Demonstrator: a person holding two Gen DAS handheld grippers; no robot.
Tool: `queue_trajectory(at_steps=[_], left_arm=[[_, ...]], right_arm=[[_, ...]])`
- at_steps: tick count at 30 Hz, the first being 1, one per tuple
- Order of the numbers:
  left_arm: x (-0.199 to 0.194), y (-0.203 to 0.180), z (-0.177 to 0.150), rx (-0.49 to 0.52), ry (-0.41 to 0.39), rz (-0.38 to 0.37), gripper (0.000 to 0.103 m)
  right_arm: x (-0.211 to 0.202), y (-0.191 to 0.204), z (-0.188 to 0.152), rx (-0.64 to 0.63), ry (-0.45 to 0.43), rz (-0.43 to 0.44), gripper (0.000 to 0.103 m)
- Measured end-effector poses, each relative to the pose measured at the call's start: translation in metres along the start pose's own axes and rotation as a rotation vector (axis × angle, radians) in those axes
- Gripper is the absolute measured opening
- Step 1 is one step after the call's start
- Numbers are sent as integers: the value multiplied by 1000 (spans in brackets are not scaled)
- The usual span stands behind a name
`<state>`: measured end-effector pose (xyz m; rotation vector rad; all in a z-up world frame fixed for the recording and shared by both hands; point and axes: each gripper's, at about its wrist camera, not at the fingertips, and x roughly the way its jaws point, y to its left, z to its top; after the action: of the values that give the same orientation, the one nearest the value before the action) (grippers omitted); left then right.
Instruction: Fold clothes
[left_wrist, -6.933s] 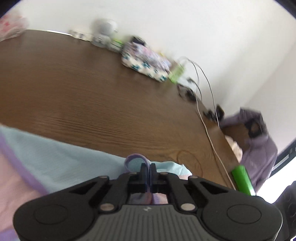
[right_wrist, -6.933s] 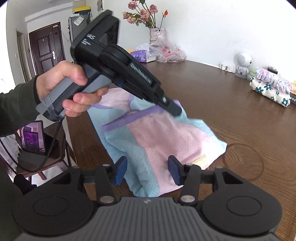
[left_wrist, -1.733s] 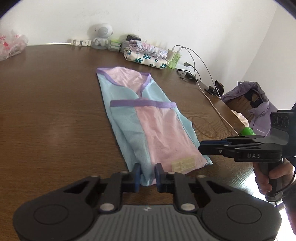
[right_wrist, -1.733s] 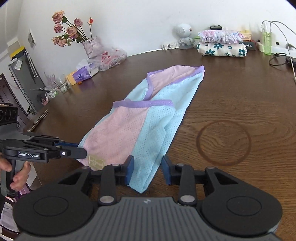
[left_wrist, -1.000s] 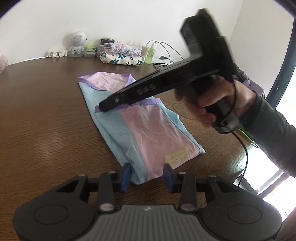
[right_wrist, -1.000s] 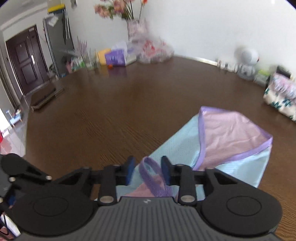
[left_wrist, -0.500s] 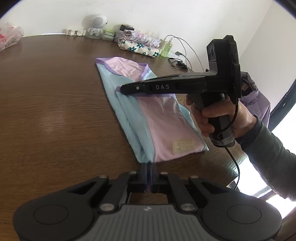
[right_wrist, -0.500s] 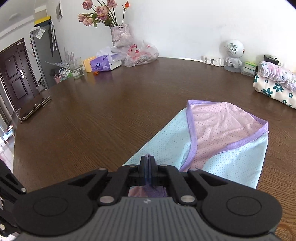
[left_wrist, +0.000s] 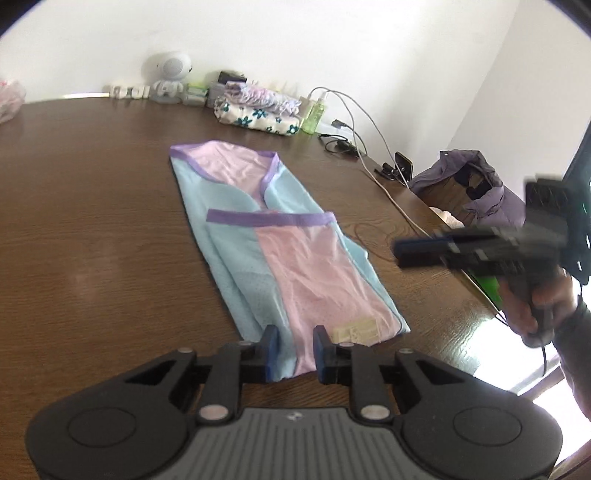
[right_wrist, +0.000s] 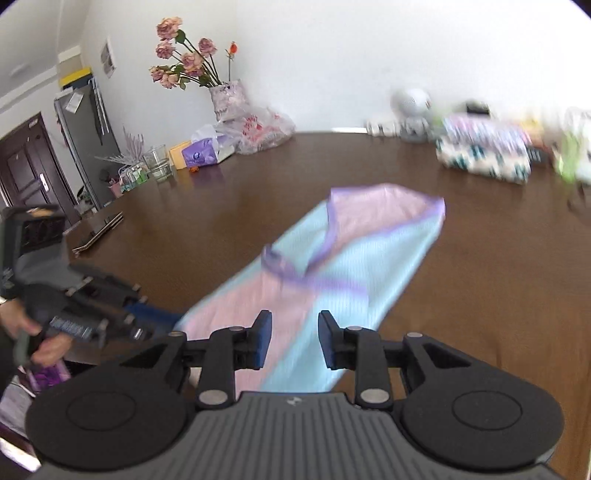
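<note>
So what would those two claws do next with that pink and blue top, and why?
Probably close on the near hem and fold it away toward the neckline. The top lies flat on the table as a long strip already folded lengthwise. The left claw is open with the near edge between its fingers; the right claw is open above the same end.

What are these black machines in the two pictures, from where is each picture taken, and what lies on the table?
Each black machine is a hand-held tool with tongs and a small camera looking along them. A person holds one in each hand. One picture comes from the left tongs, the other from the right tongs; each view also shows the other tool at its edge. Both tongs are open and hold nothing. On the brown table lies a garment in light blue and pink with purple edges, folded into a long strip. At the far edge are a flowered fabric bundle, a small white robot figure and cables. The right view also shows a vase of roses.
</note>
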<state>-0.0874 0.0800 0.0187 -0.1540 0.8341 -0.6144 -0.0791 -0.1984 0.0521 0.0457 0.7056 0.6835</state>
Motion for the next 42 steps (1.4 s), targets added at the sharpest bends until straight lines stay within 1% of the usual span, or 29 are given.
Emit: queue_trajectory(at_steps=[2, 4, 7, 8, 9, 11, 13, 15, 16, 17, 18, 19, 21, 22, 24, 25, 26, 28, 30, 32, 33, 34, 35, 38, 42], left_arm=[[1, 6, -2, -42, 8, 3, 12], [2, 8, -3, -74, 5, -4, 11], [2, 5, -5, -66, 5, 3, 10], [2, 4, -5, -63, 5, 4, 9], [2, 5, -6, -67, 4, 2, 9], [-1, 7, -7, -72, 7, 7, 9], [-10, 10, -8, -49, -2, 38, 11], [-21, 5, -10, 25, -25, 44, 15], [-24, 0, -10, 69, -35, 36, 20], [-27, -4, -11, 112, -45, 28, 30], [-27, -9, -11, 155, -44, 29, 40], [-26, -12, -12, 194, -40, 39, 41], [-21, -14, -13, 263, -23, 61, 41], [-18, -12, -14, 270, -10, 70, 40], [-14, -7, -16, 282, 9, 73, 35], [-14, -4, -17, 293, -2, 63, 33], [-14, -3, -18, 299, -3, 55, 27], [-12, 0, -19, 318, -19, 49, 24], [-11, 0, -20, 348, -17, 39, 11], [-11, -2, -20, 358, -11, 33, 9], [-11, -3, -22, 360, -10, 35, 7], [-12, -4, -22, 357, -6, 34, 6], [-13, -4, -22, 347, -4, 33, 5], [-17, -4, -27, 310, -15, 35, 3], [-22, -12, -37, 283, -24, 28, 1]], right_arm=[[-12, 2, -22, -3, -5, 10, 29], [-12, 7, -36, -20, -16, 15, 33], [-3, 9, -46, -46, -16, 33, 33], [2, 9, -47, -58, 0, 25, 27], [5, 10, -49, -77, 7, 15, 24], [6, 11, -51, -110, 8, 19, 6], [4, 11, -51, -126, 16, 17, 6], [0, 12, -52, -149, 18, 7, 9], [-2, 13, -52, -160, 18, 6, 16], [-4, 15, -51, -171, 16, 12, 31], [-5, 17, -51, -182, 12, 16, 38], [-5, 20, -50, -192, 4, 17, 41], [-4, 25, -49, -212, -9, 20, 40], [-2, 26, -49, -219, -6, 20, 40], [2, 30, -49, -237, 3, 18, 40], [4, 32, -50, -251, 9, 12, 38], [6, 33, -51, -263, 15, 7, 35], [10, 35, -53, -287, 29, -4, 30], [10, 39, -56, -320, 22, -18, 29], [10, 38, -55, -309, 25, -16, 16], [10, 38, -55, -310, 26, -19, 14], [10, 37, -55, -311, 28, -22, 7], [9, 37, -55, -311, 29, -25, 3], [5, 36, -57, -309, 34, -25, 2], [-2, 36, -63, -311, 38, -25, 2]])
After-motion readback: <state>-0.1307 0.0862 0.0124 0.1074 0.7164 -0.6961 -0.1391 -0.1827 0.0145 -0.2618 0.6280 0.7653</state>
